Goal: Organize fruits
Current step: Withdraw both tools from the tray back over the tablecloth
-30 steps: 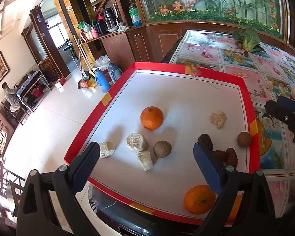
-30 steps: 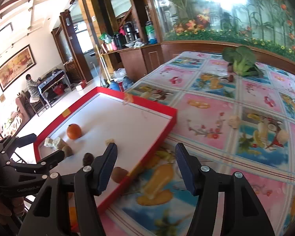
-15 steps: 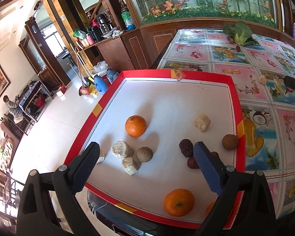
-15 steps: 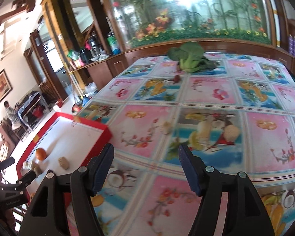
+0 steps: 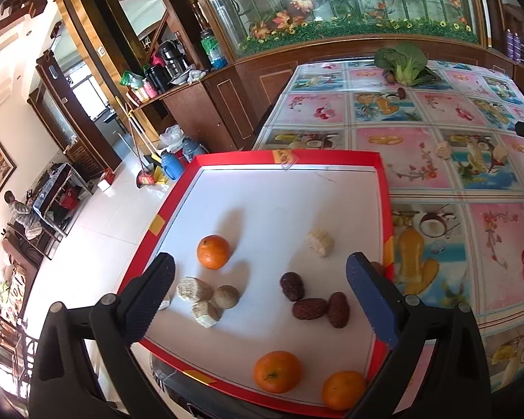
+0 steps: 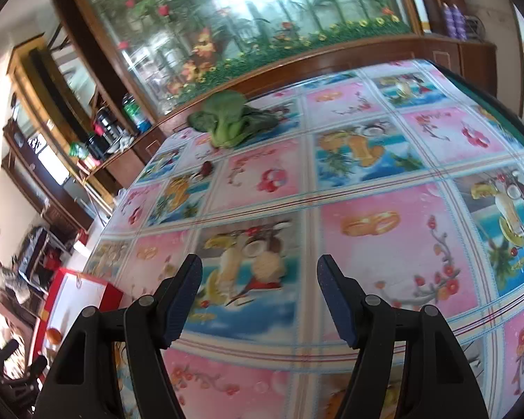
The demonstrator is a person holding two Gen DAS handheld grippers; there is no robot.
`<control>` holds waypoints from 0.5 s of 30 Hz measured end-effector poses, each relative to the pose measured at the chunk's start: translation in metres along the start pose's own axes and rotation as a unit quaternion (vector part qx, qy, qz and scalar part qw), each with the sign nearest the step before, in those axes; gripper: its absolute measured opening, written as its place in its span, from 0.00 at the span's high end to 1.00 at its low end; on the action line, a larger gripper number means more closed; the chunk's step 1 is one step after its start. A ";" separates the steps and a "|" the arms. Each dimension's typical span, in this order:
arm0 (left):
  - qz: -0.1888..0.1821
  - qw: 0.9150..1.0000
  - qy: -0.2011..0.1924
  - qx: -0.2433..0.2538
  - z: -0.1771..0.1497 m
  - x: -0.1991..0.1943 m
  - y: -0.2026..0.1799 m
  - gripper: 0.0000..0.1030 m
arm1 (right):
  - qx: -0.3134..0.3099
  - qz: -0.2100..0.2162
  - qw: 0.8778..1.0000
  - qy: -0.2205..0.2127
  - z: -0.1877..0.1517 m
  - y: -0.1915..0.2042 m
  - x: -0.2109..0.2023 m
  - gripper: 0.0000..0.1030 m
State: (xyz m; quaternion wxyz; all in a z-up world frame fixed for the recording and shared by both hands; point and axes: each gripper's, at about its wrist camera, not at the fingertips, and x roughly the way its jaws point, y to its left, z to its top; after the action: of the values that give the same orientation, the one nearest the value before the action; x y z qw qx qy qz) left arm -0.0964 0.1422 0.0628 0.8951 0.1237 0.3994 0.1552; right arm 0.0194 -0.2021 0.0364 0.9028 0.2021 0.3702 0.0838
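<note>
A red-rimmed white tray [image 5: 384,188] holds an orange [image 5: 213,251], two more oranges [image 5: 277,371] at its near edge, three dark dates [image 5: 310,308], a round brown fruit [image 5: 226,296] and pale chunks [image 5: 194,289]. My left gripper [image 5: 260,293] is open and empty, hovering above the tray's near half. My right gripper [image 6: 258,296] is open and empty over the patterned tablecloth, just short of a pale chunk [image 6: 269,266]. The tray [image 6: 108,293] lies far to its left.
A green leafy vegetable [image 5: 403,61] lies at the table's far end, also in the right wrist view [image 6: 227,118], with a small dark fruit [image 6: 206,167] near it. Two pale chunks [image 5: 443,149] sit on the cloth beyond the tray. A wooden cabinet and aquarium stand behind the table.
The left gripper has pulled back and risen, so more of the tray shows. The right gripper has swung right and away from the tray, out over the tablecloth.
</note>
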 end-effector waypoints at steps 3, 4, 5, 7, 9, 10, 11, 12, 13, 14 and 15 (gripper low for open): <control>-0.003 1.000 0.003 0.012 -0.001 -0.006 -0.013 0.03 | 0.034 0.004 0.999 0.003 0.008 -0.018 0.001 0.34; -0.001 1.000 0.004 0.016 -0.001 -0.008 -0.017 0.03 | 0.046 0.012 0.999 0.003 0.011 -0.023 0.000 0.34; 0.000 1.000 0.004 0.020 -0.001 -0.011 -0.021 0.03 | 0.053 0.016 0.998 0.002 0.014 -0.025 0.001 0.34; 0.000 1.000 0.003 0.026 -0.002 -0.019 -0.028 0.03 | 0.059 0.014 0.998 -0.006 0.017 -0.028 -0.003 0.34; 0.001 1.000 0.001 0.031 -0.001 -0.028 -0.036 0.03 | 0.052 0.007 0.999 -0.016 0.017 -0.025 -0.007 0.34; 0.002 0.999 0.000 0.033 0.000 -0.032 -0.039 0.03 | 0.049 0.009 0.999 -0.016 0.018 -0.023 -0.007 0.34; 0.002 0.999 0.000 0.035 0.000 -0.036 -0.044 0.03 | 0.045 0.014 0.999 -0.016 0.017 -0.021 -0.009 0.34; 0.001 0.999 0.001 0.038 0.001 -0.040 -0.049 0.03 | 0.040 0.017 0.999 -0.018 0.018 -0.018 -0.011 0.34; 0.001 0.999 0.001 0.040 0.001 -0.043 -0.052 0.03 | 0.033 0.017 0.999 -0.021 0.018 -0.015 -0.013 0.34; 0.001 0.999 0.001 0.043 0.001 -0.047 -0.057 0.03 | 0.024 0.013 0.999 -0.028 0.019 -0.013 -0.015 0.34; -0.001 0.999 -0.001 0.047 0.002 -0.053 -0.063 0.03 | 0.013 0.007 0.999 -0.038 0.017 -0.008 -0.020 0.34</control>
State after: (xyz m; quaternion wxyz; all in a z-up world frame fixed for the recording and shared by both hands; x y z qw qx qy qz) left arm -0.1165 0.0638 0.0782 0.8886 0.1655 0.4059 0.1350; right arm 0.0175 -0.2209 0.0567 0.9129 0.2192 0.3355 0.0779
